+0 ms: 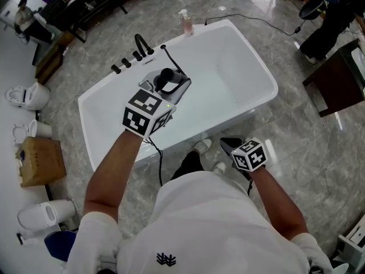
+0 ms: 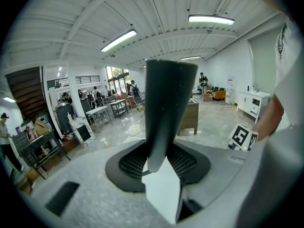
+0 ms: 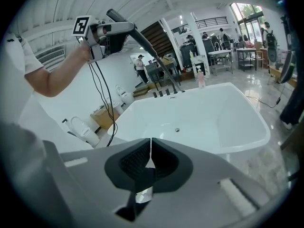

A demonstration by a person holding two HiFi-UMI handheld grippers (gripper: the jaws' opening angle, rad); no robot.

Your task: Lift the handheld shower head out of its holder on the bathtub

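Nearest the camera, at the lower right of the head view, the right gripper [image 1: 226, 143] hangs low beside the person's legs. Its jaws are pressed together with nothing between them. It looks parked there because this lift needs only one hand.

Further out, at the centre of that view, the left gripper [image 1: 166, 81] is held up over the bathtub [image 1: 228, 73] on an outstretched arm. Its own view shows its jaws clamped on the dark handle of the shower head [image 2: 168, 103], which stands up between them and widens toward the top. The grip sits low on the handle, probably so that the wide head end stays free above the jaws.

Seen from the right gripper view, the shower head sits in the upper left of the frame, well above the tub rim. The hose [image 3: 152, 56] slopes down from it to the black faucet set [image 1: 141, 43] on the tub's far deck. The shower head is therefore already out of its holder and raised. I would judge the arm is kept high to draw the hose clear of the taps. The holder itself is too small to pick out among those fittings.

Beyond the tub, a pink bottle [image 1: 186, 23] stands on the far corner of the rim, and a marble-patterned floor and workshop furniture lie behind it.
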